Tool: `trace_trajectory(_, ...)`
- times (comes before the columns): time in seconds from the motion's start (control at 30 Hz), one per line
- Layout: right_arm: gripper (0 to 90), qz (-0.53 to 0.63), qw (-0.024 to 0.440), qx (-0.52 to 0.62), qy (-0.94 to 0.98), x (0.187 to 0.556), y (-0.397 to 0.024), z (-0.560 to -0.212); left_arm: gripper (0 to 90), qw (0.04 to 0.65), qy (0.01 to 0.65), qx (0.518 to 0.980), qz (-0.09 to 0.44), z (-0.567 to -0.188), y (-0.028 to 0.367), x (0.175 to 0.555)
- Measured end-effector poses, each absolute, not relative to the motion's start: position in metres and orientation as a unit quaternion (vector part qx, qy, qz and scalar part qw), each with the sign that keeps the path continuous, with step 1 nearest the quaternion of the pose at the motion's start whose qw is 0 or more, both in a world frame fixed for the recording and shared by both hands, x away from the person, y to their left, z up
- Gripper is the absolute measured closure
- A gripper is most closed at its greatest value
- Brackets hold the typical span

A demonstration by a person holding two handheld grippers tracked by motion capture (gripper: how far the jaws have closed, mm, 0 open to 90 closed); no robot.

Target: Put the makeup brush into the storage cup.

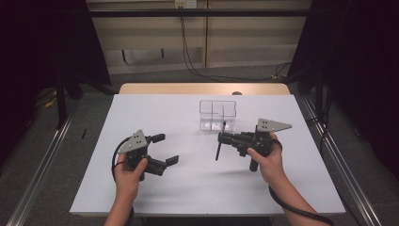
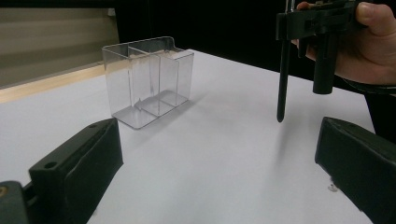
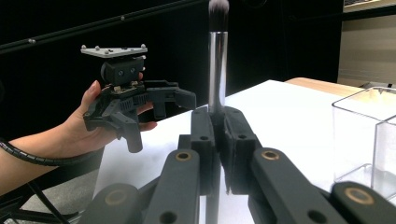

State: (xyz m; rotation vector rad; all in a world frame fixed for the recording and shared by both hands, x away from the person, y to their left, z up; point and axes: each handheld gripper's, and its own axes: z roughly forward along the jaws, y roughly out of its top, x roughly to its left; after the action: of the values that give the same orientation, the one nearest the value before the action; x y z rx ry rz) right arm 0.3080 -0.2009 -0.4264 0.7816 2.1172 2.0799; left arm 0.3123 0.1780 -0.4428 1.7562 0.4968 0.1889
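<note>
Right gripper (image 1: 225, 139) clamped on makeup brush (image 3: 217, 60), upright. Left gripper (image 1: 164, 149) jaws wide apart, nothing between. Clear organizer (image 1: 217, 115) just beyond the brush.

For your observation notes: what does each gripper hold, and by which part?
The right gripper clamps a makeup brush by its handle, bristles up. The left gripper is open, holding nothing.
</note>
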Motion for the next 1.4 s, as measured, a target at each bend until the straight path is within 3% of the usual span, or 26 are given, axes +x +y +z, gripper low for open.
trace_trajectory(1.4,84.6,0.676,0.047,0.256,0.689,0.311,-0.205,-0.426,1.2,0.599,0.246,0.753,0.116,-0.444,0.229,0.296)
